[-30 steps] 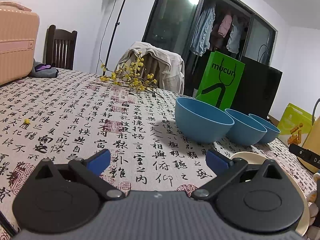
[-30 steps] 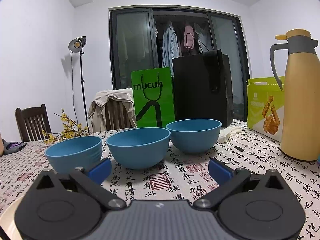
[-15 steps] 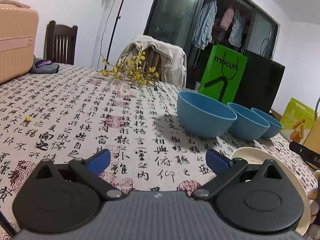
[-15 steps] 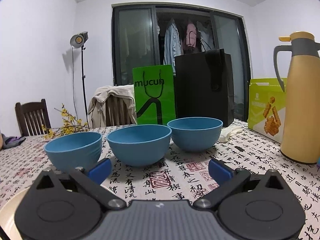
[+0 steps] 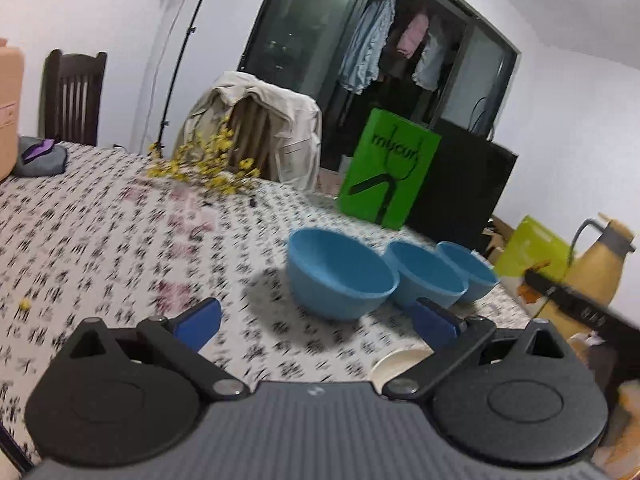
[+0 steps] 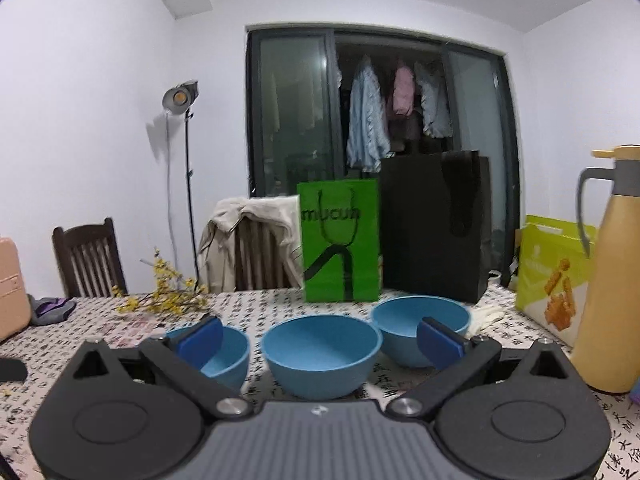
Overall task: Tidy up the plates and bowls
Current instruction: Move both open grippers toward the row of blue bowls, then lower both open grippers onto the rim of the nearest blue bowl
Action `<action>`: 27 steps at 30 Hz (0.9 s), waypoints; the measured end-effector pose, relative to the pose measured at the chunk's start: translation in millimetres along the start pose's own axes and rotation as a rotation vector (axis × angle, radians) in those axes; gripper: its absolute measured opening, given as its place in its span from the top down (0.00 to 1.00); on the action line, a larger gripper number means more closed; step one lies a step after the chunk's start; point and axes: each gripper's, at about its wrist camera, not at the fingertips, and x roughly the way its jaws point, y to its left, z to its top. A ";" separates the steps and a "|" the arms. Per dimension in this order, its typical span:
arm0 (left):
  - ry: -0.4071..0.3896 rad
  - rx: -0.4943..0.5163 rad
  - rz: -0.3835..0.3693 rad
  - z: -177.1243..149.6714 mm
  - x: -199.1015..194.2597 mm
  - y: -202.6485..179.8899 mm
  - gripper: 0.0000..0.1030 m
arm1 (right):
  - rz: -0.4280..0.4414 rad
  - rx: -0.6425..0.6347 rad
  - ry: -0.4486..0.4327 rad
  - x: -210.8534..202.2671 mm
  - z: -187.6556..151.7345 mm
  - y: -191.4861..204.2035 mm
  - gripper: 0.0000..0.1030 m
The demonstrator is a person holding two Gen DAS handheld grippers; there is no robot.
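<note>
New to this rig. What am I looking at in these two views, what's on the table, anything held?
No robot arm here: a person carries a pair of handheld tongs in each hand, each with a fisheye camera looking forward along its blue-tipped fingers. The black shape at the bottom of each picture is the tool itself. The left tongs and right tongs are both open and hold nothing. On the patterned tablecloth sit three blue bowls in a row, with a cream plate nearer the left tongs. Behind them stand a green bag and a yellow thermos.
</note>
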 end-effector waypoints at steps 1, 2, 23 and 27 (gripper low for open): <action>0.004 -0.002 -0.007 7.0 0.1 -3.0 0.00 | 0.038 0.018 0.030 4.2 4.9 0.1 0.00; 0.006 -0.008 -0.015 14.1 0.9 -5.6 0.00 | 0.063 0.039 0.055 7.8 9.4 -0.5 0.00; 0.124 -0.159 0.058 83.8 78.2 -9.3 0.00 | 0.182 0.123 0.302 73.6 42.9 14.4 0.00; 0.132 -0.198 0.044 89.8 91.9 -6.4 0.00 | 0.148 0.136 0.316 83.8 47.1 13.3 0.00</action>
